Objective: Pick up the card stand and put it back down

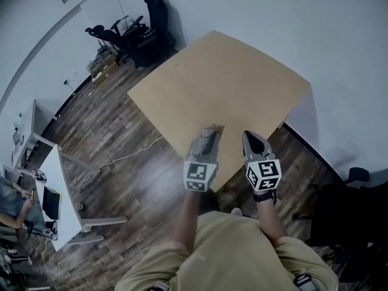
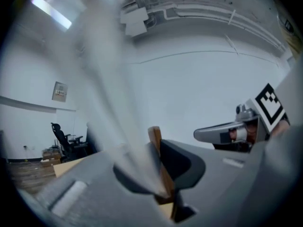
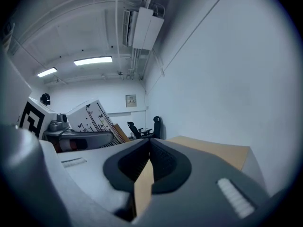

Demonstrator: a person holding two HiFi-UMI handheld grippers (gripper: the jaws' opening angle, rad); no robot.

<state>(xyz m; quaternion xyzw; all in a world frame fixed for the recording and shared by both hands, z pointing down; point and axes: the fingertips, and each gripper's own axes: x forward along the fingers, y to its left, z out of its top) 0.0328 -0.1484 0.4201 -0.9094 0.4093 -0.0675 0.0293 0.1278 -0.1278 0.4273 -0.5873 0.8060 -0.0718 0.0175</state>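
The card stand [image 2: 155, 138] is a small wooden block carrying a white patterned card [image 3: 92, 117]. My left gripper [image 2: 158, 155] is shut on the wooden block, and the card rises as a blur in front of its camera. In the head view the left gripper [image 1: 210, 132] holds the stand [image 1: 216, 128] over the near edge of the tan table [image 1: 230, 83]. Whether the stand touches the tabletop I cannot tell. The card leans in the right gripper view. My right gripper [image 1: 247, 136] hovers just to the right, jaws shut [image 3: 149, 144] with nothing between them.
The table's near corner lies right under both grippers, with wooden floor [image 1: 121, 156] beyond it. Black office chairs [image 1: 136, 32] stand past the table's far left corner. White desks [image 1: 60, 187] and a seated person [image 1: 12, 202] are off to the left. A white wall runs behind the table.
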